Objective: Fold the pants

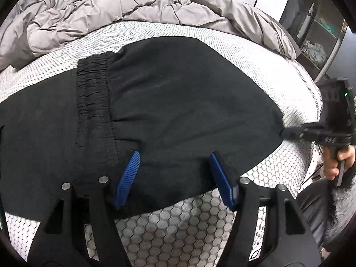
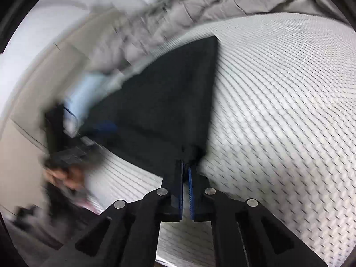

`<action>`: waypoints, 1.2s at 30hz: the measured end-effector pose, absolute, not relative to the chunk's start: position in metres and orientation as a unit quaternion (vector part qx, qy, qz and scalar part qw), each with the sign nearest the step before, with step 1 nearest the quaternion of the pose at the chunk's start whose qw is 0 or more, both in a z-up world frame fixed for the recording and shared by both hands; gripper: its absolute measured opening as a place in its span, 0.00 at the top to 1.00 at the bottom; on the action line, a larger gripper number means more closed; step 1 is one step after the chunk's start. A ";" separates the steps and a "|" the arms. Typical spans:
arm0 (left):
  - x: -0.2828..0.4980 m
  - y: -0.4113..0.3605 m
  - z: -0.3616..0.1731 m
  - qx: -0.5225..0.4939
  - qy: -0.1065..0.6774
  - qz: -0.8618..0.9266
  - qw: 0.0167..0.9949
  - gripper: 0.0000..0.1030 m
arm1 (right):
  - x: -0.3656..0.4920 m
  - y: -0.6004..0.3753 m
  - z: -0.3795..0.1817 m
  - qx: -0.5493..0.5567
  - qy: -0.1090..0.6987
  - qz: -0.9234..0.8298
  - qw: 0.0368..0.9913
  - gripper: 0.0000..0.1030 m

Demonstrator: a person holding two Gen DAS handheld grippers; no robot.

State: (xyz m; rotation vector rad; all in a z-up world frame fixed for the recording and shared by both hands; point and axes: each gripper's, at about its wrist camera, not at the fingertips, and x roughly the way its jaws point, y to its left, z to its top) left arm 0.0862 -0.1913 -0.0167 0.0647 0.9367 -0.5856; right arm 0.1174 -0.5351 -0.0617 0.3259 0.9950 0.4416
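Observation:
Black pants [image 1: 178,102] lie folded over on the white mattress [image 1: 278,84], their gathered waistband [image 1: 93,89] to the left. My left gripper [image 1: 174,155] is open at the pants' near edge, its blue pads [image 1: 130,178] spread over the cloth without pinching it. At the right edge of the left wrist view, my right gripper [image 1: 287,133] pinches the pants' far right corner. The right wrist view shows this right gripper [image 2: 185,163] shut, with a bunched corner of the pants [image 2: 169,102] caught between its tips. The left half of that view is blurred.
A crumpled grey comforter [image 1: 111,11] is heaped at the back of the mattress. A dark shelf unit [image 1: 318,33] stands beyond the bed's right side. A person's hand [image 1: 336,162] holds the right gripper's handle off the mattress edge.

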 end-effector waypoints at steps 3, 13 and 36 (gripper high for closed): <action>0.074 -0.169 -0.002 0.011 0.436 -0.273 0.857 0.39 | 0.107 -0.544 -0.040 0.162 0.423 0.206 0.867 0.85; 0.057 0.074 -0.004 -0.314 0.388 -0.019 0.867 0.18 | 0.109 -0.587 -0.024 0.265 0.345 0.143 0.889 0.29; 0.081 -0.028 0.137 -0.187 0.272 -0.071 0.941 0.99 | 0.125 -0.533 -0.015 0.233 0.346 0.200 0.886 0.29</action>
